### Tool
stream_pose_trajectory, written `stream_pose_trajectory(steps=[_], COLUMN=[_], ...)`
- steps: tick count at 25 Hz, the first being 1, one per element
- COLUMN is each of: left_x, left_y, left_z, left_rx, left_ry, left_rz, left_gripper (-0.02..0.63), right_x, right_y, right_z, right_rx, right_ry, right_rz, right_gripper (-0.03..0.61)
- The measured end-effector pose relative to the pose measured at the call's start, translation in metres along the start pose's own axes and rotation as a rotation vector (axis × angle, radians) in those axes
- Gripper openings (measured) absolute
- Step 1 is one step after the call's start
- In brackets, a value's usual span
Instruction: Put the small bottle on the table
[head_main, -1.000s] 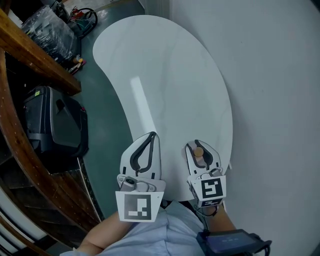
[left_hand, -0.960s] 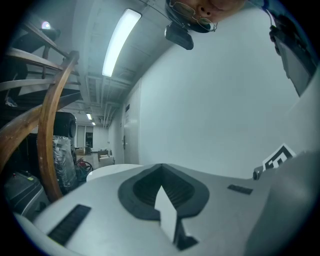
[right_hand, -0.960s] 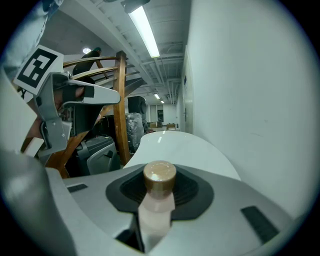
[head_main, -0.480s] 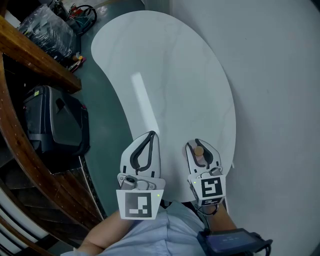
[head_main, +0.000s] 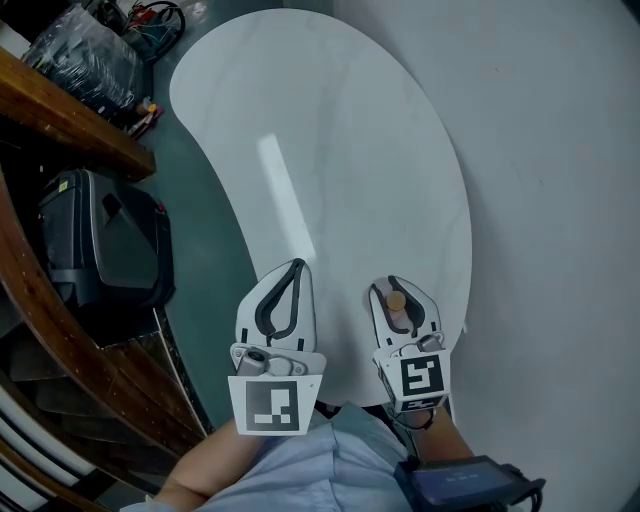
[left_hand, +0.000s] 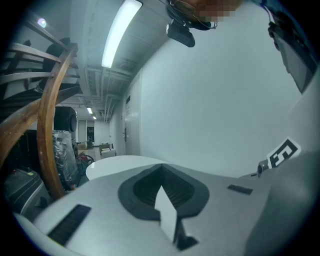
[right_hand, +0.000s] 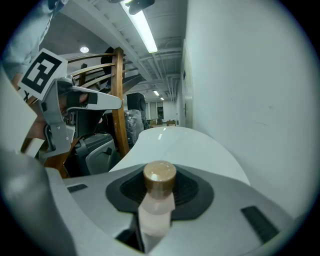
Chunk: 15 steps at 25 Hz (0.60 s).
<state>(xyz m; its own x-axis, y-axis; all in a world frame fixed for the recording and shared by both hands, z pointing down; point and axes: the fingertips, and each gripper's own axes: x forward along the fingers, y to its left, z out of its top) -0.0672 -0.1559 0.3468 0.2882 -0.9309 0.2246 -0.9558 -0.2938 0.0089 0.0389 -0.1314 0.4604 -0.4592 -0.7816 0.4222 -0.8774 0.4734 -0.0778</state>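
The small bottle (head_main: 397, 301), pale with a brown cap, stands between the jaws of my right gripper (head_main: 391, 284), which is shut on it above the near end of the white kidney-shaped table (head_main: 330, 150). In the right gripper view the bottle (right_hand: 156, 212) rises from the jaws of this gripper (right_hand: 160, 170), cap uppermost, with the table (right_hand: 175, 142) stretching ahead. My left gripper (head_main: 296, 264) hovers beside it at the table's near left edge, jaws shut with nothing in them. The left gripper view shows its closed jaws (left_hand: 162, 167) and the table (left_hand: 115, 165) beyond.
A pale wall (head_main: 560, 200) runs along the table's right side. Left of the table are dark green floor, a black case (head_main: 100, 240), a curved wooden railing (head_main: 40, 330) and plastic-wrapped goods (head_main: 80, 60) with cables at the far end.
My left gripper has drifted a little to the left and lower. The right gripper with the bottle has stayed where it was.
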Motion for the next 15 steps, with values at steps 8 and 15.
stream_pose_trajectory(steps=[8,15], left_x=[0.003,0.005], left_y=[-0.001,0.001], left_z=[-0.006,-0.009], left_rx=[-0.011,-0.015], left_ry=[0.022,0.031], left_rz=[0.007,0.005], left_gripper=[-0.002,-0.002], right_x=[0.001,0.004], right_y=[-0.008,-0.009], right_z=[-0.003,-0.006], right_rx=[-0.001,-0.007], right_ry=[0.008,0.024], right_rz=[-0.009,-0.019], right_gripper=[0.106,0.106])
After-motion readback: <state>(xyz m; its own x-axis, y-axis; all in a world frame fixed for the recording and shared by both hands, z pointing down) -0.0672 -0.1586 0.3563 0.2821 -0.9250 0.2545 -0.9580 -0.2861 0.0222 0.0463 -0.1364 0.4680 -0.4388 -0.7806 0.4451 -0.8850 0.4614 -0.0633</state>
